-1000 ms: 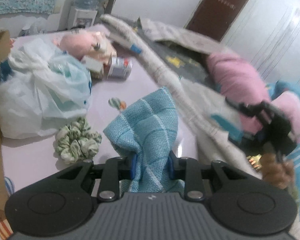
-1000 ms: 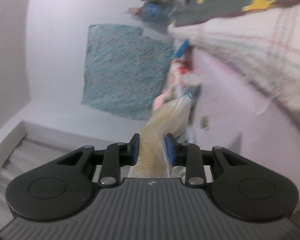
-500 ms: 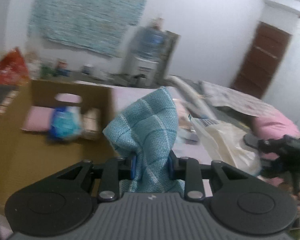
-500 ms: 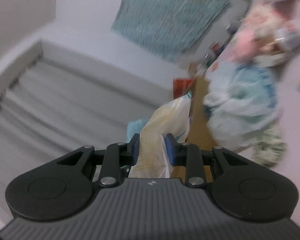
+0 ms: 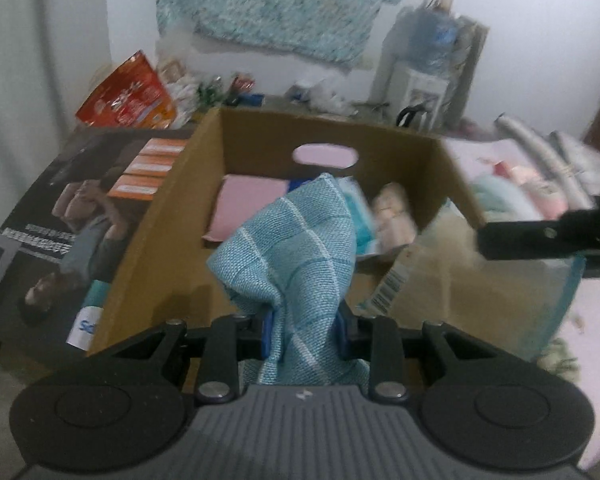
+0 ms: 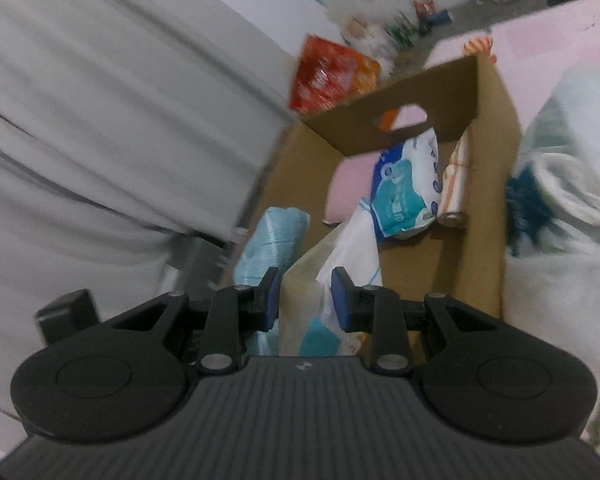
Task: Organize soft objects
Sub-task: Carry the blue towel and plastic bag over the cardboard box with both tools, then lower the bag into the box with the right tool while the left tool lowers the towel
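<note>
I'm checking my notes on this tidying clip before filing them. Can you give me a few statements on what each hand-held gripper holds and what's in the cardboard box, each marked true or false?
1. The left hand-held gripper is shut on a blue checked cloth. True.
2. The right hand-held gripper is empty. False: it is shut on a thin plastic bag.
3. The cardboard box has an oval handle hole in its far wall. True.
4. The cardboard box holds nothing. False: a blue-and-white packet and a pink sheet lie inside.
5. A red snack bag stands behind the box. True.
</note>
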The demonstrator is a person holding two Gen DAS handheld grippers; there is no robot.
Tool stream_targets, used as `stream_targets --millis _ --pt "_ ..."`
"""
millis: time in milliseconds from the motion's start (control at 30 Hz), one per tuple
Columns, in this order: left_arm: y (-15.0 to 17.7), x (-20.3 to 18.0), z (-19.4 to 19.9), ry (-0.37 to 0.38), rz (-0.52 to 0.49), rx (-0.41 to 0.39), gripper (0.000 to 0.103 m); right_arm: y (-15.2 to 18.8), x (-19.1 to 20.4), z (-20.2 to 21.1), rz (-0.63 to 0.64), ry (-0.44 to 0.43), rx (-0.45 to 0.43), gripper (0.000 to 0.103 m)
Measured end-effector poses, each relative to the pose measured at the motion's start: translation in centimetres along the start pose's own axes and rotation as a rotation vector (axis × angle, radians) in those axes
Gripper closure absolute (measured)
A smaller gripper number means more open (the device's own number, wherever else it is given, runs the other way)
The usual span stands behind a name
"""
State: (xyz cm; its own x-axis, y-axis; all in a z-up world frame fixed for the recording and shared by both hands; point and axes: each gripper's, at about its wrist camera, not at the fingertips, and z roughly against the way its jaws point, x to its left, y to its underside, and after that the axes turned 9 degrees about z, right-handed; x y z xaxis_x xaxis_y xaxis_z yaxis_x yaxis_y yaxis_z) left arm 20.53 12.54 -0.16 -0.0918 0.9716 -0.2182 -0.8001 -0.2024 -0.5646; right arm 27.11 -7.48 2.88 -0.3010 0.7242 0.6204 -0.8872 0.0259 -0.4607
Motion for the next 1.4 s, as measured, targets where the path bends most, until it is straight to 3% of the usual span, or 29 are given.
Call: stream_targets --millis 100,233,433,733,933,1067,1267,1400 --pt "-0.9 0.5 -1.8 -0.041 -0.036 0.035 0.073 -1.1 0.5 -3.4 -0.016 0.036 0.027 0.077" --pt "-1.3 0.7 -3.1 -0.095 -0.081 0.056 0.073 -2.1 -1.5 -6.5 -0.101 0.023 0.013 0.077" --pt "-1.3 0.4 -5.4 -0.18 -0.146 0.093 0.073 -1.4 -4.3 -10.8 -0.207 0.019 0.036 0.077" --pt "-1.5 1.1 -9.1 -0.264 -0.192 0.179 0.072 -0.1 -4.0 -12.8 -0.218 0.116 0.107 0.077" --pt "-1.5 1.1 -8.8 -0.259 -0.208 0.188 0.072 -0.7 -3.4 -13.0 -0.176 0.138 0.145 0.074" --pt "-1.5 1.4 -8.7 -0.252 -0.216 0.196 0.072 -2.0 -2.8 -14.3 -0.114 0.161 0.203 0.05" --pt "-1.4 1.5 -8.8 -0.248 -0.209 0.217 0.072 -2.6 -3.2 -16.8 -0.131 0.163 0.345 0.05" --pt "-1.4 1.6 -8.9 -0.246 -0.208 0.228 0.072 -2.6 -3.1 -17.7 -0.11 0.176 0.388 0.05"
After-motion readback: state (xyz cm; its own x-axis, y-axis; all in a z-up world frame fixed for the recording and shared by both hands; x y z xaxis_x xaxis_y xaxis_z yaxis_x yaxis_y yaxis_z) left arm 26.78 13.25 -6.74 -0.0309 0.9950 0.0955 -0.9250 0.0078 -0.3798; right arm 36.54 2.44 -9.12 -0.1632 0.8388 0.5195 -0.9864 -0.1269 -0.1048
